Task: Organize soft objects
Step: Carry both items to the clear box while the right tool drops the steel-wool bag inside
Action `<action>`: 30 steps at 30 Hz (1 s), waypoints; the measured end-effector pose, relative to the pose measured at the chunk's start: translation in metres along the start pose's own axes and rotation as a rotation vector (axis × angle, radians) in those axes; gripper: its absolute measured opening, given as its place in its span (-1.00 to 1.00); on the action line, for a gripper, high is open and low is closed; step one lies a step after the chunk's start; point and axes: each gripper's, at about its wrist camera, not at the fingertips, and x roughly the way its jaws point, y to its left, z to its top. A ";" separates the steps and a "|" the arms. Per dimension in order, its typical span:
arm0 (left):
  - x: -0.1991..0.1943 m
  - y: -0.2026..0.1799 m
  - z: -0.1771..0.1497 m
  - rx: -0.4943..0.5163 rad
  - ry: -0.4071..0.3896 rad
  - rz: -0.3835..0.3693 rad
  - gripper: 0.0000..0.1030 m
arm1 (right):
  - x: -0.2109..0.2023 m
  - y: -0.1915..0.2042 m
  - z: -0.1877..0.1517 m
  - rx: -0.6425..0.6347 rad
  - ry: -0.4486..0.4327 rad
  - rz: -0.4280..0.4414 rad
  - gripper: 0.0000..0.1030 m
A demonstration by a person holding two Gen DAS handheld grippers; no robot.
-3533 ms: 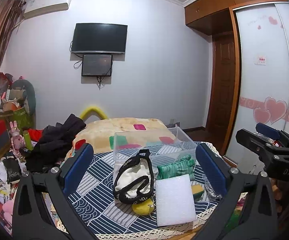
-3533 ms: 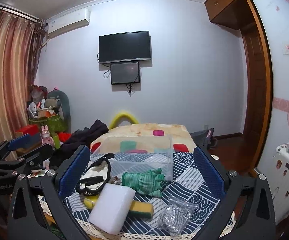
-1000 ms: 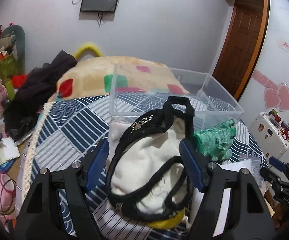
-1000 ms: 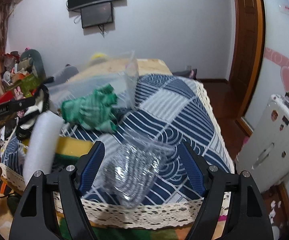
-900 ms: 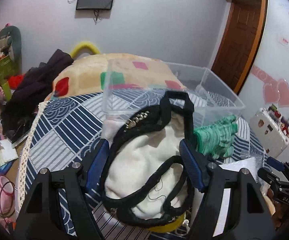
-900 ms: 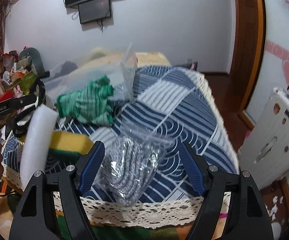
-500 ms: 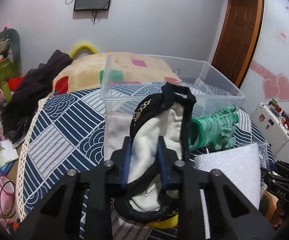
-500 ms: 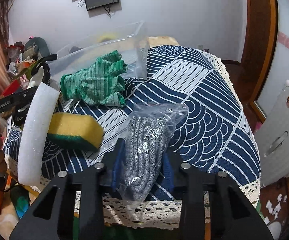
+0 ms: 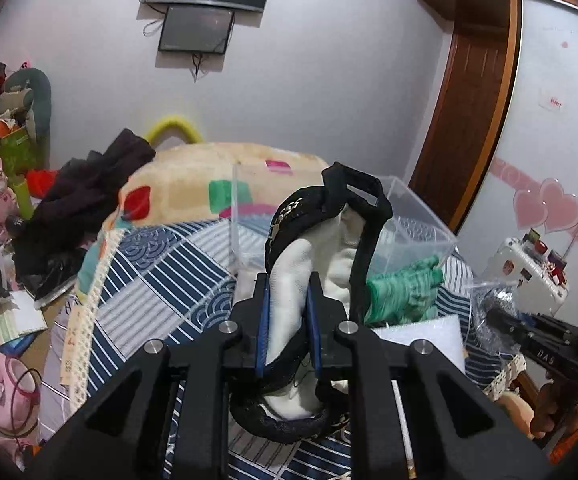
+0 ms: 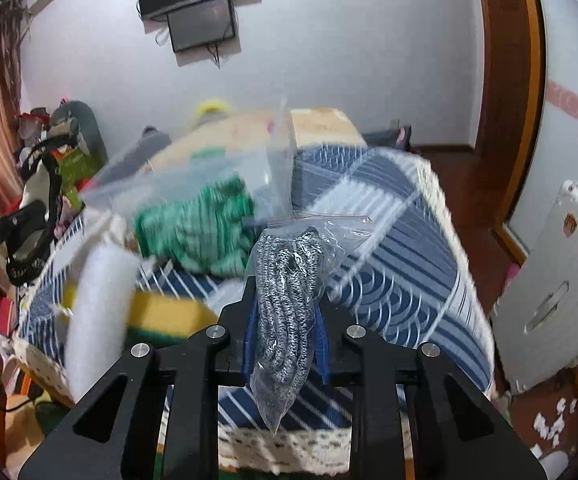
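Both tongs are clamped narrow on soft items: the left tongs (image 9: 288,320) pinch a white cloth pouch with black straps (image 9: 321,248), lifted before the clear bin (image 9: 405,220); the right tongs (image 10: 287,320) squeeze a bagged grey knit bundle (image 10: 285,300) above the counter (image 10: 401,276).

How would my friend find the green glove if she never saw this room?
Look at the table with the blue and white patterned cloth, then the clear plastic box on it. The green glove lies on the cloth just in front of that box, beside a white foam block. It is the only green, striped knitted thing there.
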 end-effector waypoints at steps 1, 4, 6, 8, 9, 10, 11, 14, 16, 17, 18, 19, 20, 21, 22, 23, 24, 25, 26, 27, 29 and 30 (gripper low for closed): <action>-0.002 0.000 0.002 0.001 -0.008 0.004 -0.69 | -0.003 0.001 0.005 -0.004 -0.017 0.000 -0.58; -0.006 0.000 0.011 0.007 -0.027 0.016 -0.69 | -0.011 0.006 0.021 -0.025 -0.077 0.002 -0.58; -0.007 0.000 0.019 0.011 -0.041 0.024 -0.69 | -0.015 0.012 0.034 -0.044 -0.119 0.011 -0.58; -0.008 0.002 0.028 0.009 -0.059 0.033 -0.69 | -0.018 0.017 0.045 -0.059 -0.154 0.011 -0.58; -0.008 0.002 0.032 0.008 -0.064 0.031 -0.69 | -0.019 0.020 0.054 -0.071 -0.180 0.013 -0.58; -0.007 0.003 0.036 0.006 -0.070 0.029 -0.69 | -0.020 0.022 0.058 -0.077 -0.196 0.016 -0.58; -0.006 0.003 0.042 0.005 -0.080 0.032 -0.69 | -0.021 0.024 0.064 -0.082 -0.210 0.022 -0.58; -0.001 0.004 0.053 0.006 -0.101 0.042 -0.69 | -0.017 0.031 0.080 -0.099 -0.246 0.033 -0.58; 0.005 0.003 0.057 0.009 -0.108 0.046 -0.69 | -0.012 0.036 0.091 -0.106 -0.266 0.045 -0.58; 0.011 0.002 0.060 0.013 -0.109 0.051 -0.69 | -0.011 0.041 0.094 -0.109 -0.273 0.047 -0.58; 0.016 0.002 0.062 0.016 -0.106 0.057 -0.69 | -0.009 0.042 0.100 -0.110 -0.281 0.048 -0.58; 0.019 0.001 0.063 0.016 -0.103 0.059 -0.69 | -0.005 0.044 0.105 -0.111 -0.288 0.055 -0.58; 0.027 0.002 0.067 0.016 -0.098 0.059 -0.69 | 0.000 0.047 0.110 -0.112 -0.288 0.062 -0.58; 0.032 0.002 0.068 0.013 -0.093 0.057 -0.69 | 0.003 0.048 0.113 -0.113 -0.287 0.066 -0.58; 0.037 0.002 0.070 0.011 -0.088 0.054 -0.69 | 0.010 0.050 0.117 -0.117 -0.282 0.067 -0.58; 0.044 0.003 0.074 0.007 -0.080 0.047 -0.69 | 0.012 0.052 0.117 -0.119 -0.280 0.068 -0.58; 0.050 0.003 0.076 0.007 -0.075 0.046 -0.69 | 0.017 0.054 0.120 -0.122 -0.273 0.065 -0.58; 0.055 0.003 0.077 0.009 -0.069 0.048 -0.69 | 0.024 0.055 0.122 -0.124 -0.260 0.069 -0.58; 0.063 0.004 0.080 0.010 -0.057 0.052 -0.69 | 0.028 0.056 0.122 -0.124 -0.248 0.075 -0.58; 0.069 0.003 0.081 0.013 -0.047 0.051 -0.69 | 0.034 0.057 0.123 -0.125 -0.232 0.079 -0.58; 0.081 0.003 0.082 0.022 -0.024 0.060 -0.69 | 0.046 0.056 0.125 -0.125 -0.196 0.079 -0.58; 0.087 0.002 0.081 0.026 -0.012 0.064 -0.69 | 0.052 0.055 0.126 -0.123 -0.175 0.085 -0.58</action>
